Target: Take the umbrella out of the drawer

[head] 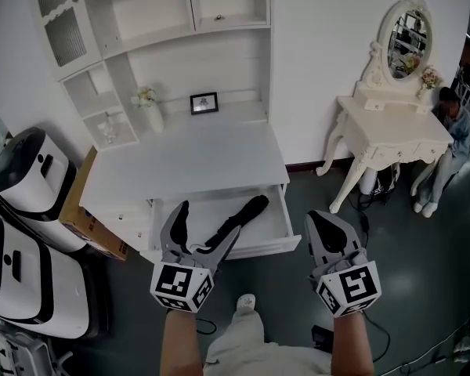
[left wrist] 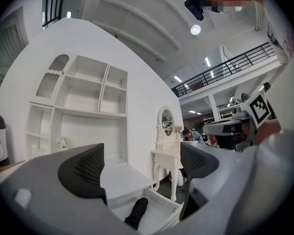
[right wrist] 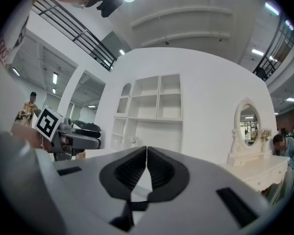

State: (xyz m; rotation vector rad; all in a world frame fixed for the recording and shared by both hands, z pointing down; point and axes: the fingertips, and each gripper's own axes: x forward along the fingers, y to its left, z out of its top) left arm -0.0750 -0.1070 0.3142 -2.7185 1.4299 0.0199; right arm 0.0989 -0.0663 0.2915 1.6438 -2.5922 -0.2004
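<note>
Right now, far left: two white machines point(head: 19, 178) with black fronts stand on the floor, with a cardboard box point(head: 84, 210) wedged between them and the white worktop point(head: 188, 159). Behind the worktop rise the hutch shelves point(head: 141, 22). A vase of flowers point(head: 150, 110) and a small picture frame point(head: 204, 103) sit at the back of the top. Under the worktop the drawer point(head: 285, 210) is pulled out, and the black folded umbrella point(head: 241, 216) lies diagonally inside it, far end toward the right back corner. Over the drawer's front edge the left tongs point(head: 204, 229) are spread wide above the umbrella's near end. Their pads are not on it: the left gripper view shows the umbrella point(left wrist: 136, 212) lower, past the open gap. Off the drawer's right front corner the right tongs point(head: 329, 229) are pressed together pad to pad. Further right stands a white dressing table point(head: 388, 143) with an oval mirror point(head: 408, 41), and a person point(head: 454, 128) sits beside it.
</note>
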